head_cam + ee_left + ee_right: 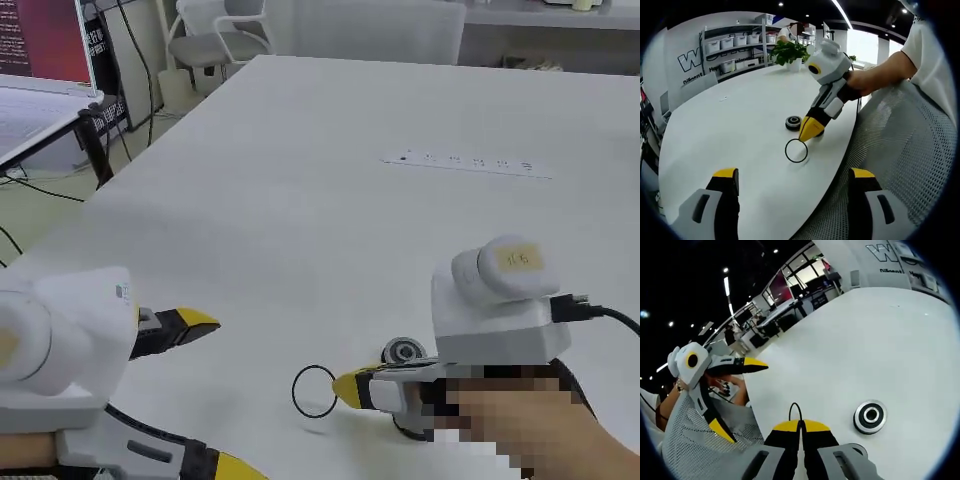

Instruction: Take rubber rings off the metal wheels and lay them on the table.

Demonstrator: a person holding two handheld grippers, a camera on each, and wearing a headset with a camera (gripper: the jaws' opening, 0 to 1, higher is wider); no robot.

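Ring point(314, 390) pinched by right gripper point(345, 388); metal wheel point(403, 352) just beside.

Two handheld grippers are in sight: the left gripper point(793, 174) at the bottom of its own view and the right gripper point(347, 388) at the lower right of the head view. There is one white table point(300, 200). On it lie one black rubber ring point(315, 391) and one metal wheel point(403, 352), both near the lower middle, and one white power strip point(465, 163) at the upper right. The left gripper view adds one potted plant point(790, 51) at top centre and one shelving unit point(735, 47) with bins too small to count.
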